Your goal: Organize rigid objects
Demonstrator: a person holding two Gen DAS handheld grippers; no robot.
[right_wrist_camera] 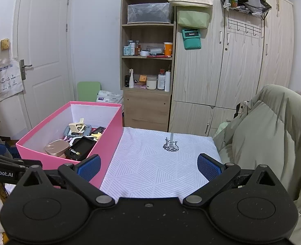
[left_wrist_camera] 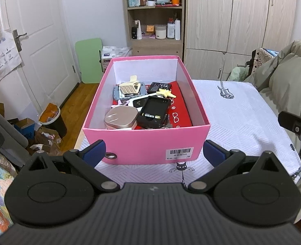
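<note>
Both grippers sit nearest, empty, jaws spread wide: left gripper (left_wrist_camera: 154,151) hovers square in front of the pink box (left_wrist_camera: 146,145), right gripper (right_wrist_camera: 148,166) hangs over bare cloth (right_wrist_camera: 160,163) just right of the box.

Step in hand looks like picking from or sorting the box contents; judging only, since the table holds nothing loose. To do it well, go in from above over the near wall, not through it, and take the top pieces first.

Inside, left to right: pink-gold case (left_wrist_camera: 120,119) near-left, grey plate (left_wrist_camera: 120,95) with cream hair clip (left_wrist_camera: 130,86) on top at the far side, black battery holder (left_wrist_camera: 153,112) near-middle with a cell showing, yellow star clip (left_wrist_camera: 166,92) beyond it, black battery pack (left_wrist_camera: 159,86) far. All lie on a red sheet (left_wrist_camera: 181,112).

Obstacles: tall box walls, pieces overlapping, holder leaning on its neighbours. Green coat (right_wrist_camera: 262,132) crowds the right edge; bin (left_wrist_camera: 53,118) and floor clutter far left.
</note>
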